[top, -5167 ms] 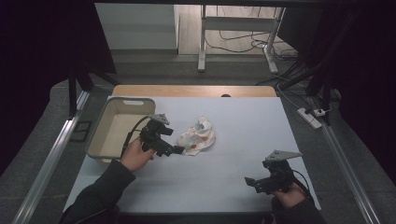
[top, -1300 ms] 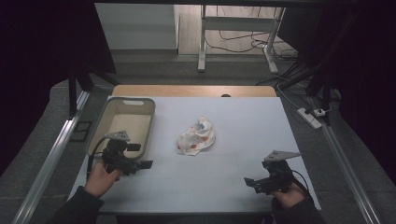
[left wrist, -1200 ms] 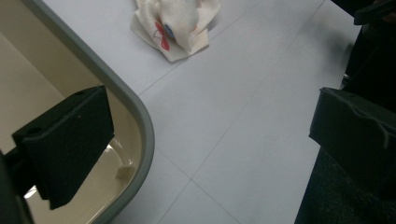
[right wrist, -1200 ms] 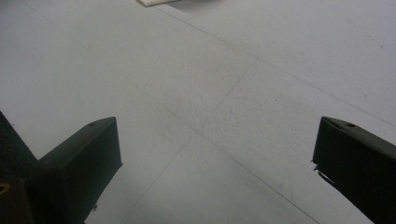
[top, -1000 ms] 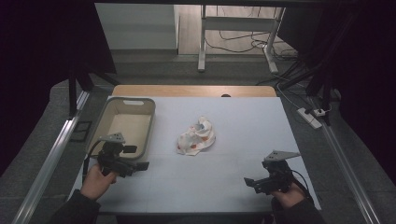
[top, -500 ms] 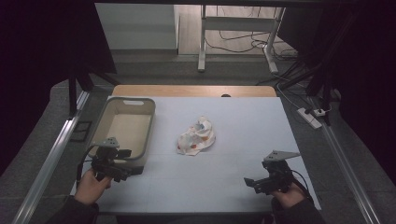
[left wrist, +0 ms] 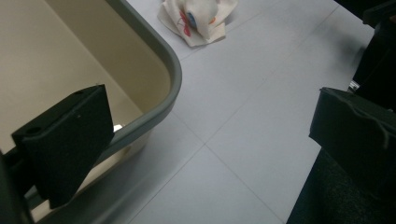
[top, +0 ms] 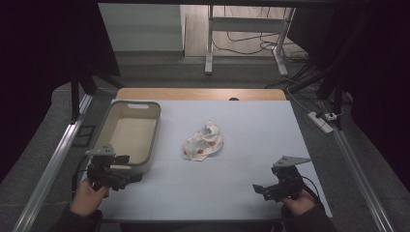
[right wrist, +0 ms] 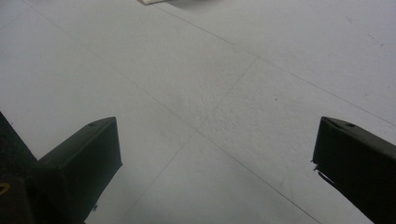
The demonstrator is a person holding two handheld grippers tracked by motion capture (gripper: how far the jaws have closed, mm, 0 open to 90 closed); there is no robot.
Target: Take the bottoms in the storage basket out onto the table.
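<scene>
My left gripper has its jaws spread wide and holding nothing; they straddle the near corner of the beige bin, one jaw over the bin's inside, the other over the bare white surface. My right gripper also has its jaws wide apart and empty, hovering low over the surface with nothing between them.

The crumpled cloth, white with red and orange printed patches, lies well ahead of both pairs of jaws, roughly midway between them and apart from the bin's right wall. From my left jaws it sits forward and across to the right, beyond the bin's corner; from my right jaws it is forward and to the left.

I judge this to be the start of a pick: neither gripper has reached the cloth. The next move calls for carrying one open gripper forward to the cloth, lowering onto a raised fold, and closing there.
</scene>
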